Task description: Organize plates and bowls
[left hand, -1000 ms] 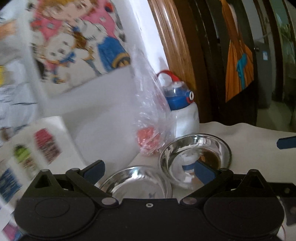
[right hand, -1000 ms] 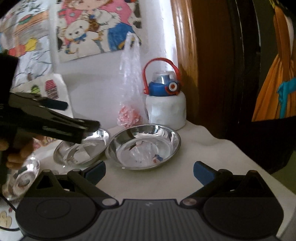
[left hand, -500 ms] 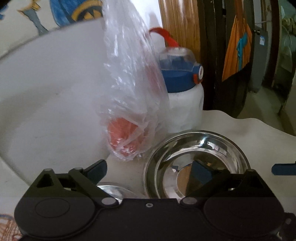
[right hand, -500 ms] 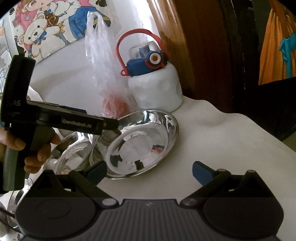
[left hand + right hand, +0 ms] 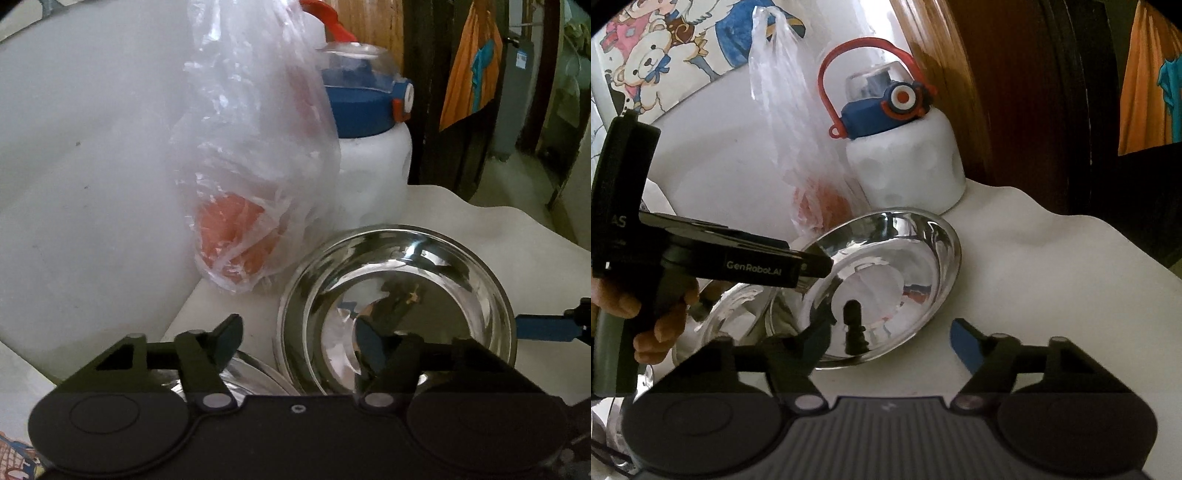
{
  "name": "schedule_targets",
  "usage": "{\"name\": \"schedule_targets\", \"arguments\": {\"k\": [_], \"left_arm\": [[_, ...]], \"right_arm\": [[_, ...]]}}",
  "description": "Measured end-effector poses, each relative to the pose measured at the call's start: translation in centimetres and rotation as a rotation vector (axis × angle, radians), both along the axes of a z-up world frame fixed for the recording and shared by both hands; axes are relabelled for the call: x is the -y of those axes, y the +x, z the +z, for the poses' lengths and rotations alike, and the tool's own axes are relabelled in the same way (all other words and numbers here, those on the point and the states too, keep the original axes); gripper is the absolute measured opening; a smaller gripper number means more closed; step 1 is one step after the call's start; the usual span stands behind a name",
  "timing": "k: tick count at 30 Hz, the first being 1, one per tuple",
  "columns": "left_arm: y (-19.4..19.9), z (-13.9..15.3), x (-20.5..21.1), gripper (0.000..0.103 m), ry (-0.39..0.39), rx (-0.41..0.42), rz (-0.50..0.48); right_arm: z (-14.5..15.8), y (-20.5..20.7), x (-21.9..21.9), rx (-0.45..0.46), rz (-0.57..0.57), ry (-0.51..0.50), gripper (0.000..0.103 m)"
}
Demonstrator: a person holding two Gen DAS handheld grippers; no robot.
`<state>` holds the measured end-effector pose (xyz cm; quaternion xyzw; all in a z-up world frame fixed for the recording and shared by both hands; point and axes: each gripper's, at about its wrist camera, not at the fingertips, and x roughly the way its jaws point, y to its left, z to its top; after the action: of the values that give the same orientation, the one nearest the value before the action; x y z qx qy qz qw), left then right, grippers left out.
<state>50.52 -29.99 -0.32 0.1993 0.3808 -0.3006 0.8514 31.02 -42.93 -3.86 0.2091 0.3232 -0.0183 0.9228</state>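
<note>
Leftmost, in the right wrist view, a hand grips the left gripper, whose jaws are closing astride the near-left rim of the big steel bowl; whether the pads press yet, I cannot tell. Beneath and left of it sits a second steel bowl, partly overlapped. Behind stand a plastic bag and a white bottle. Further right, the right gripper is closing too, its 2 fingers either side of the big bowl's front rim, not visibly clamped. Seemingly the step is seizing the big bowl on the white table; next comes a firm pinch on the rim, then a level lift for stacking.
</note>
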Motion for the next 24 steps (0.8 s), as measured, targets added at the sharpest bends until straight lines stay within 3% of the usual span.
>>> {"name": "schedule_targets", "arguments": {"k": [5, 11, 21, 24], "left_arm": [[0.10, -0.20, 0.72, 0.046, 0.006, -0.022, 0.003], [0.60, -0.49, 1.10, 0.033, 0.009, -0.019, 0.026], [0.84, -0.88, 1.23, 0.027, 0.015, -0.012, 0.037], [0.71, -0.74, 1.02, 0.015, 0.018, -0.007, 0.050]], "right_arm": [[0.06, 0.30, 0.07, -0.005, -0.011, 0.003, 0.051], [-0.19, 0.53, 0.12, -0.018, -0.030, -0.006, 0.036], [-0.40, 0.61, 0.75, -0.013, -0.067, 0.033, 0.030], [-0.26, 0.30, 0.96, -0.011, -0.091, 0.035, 0.028]]}}
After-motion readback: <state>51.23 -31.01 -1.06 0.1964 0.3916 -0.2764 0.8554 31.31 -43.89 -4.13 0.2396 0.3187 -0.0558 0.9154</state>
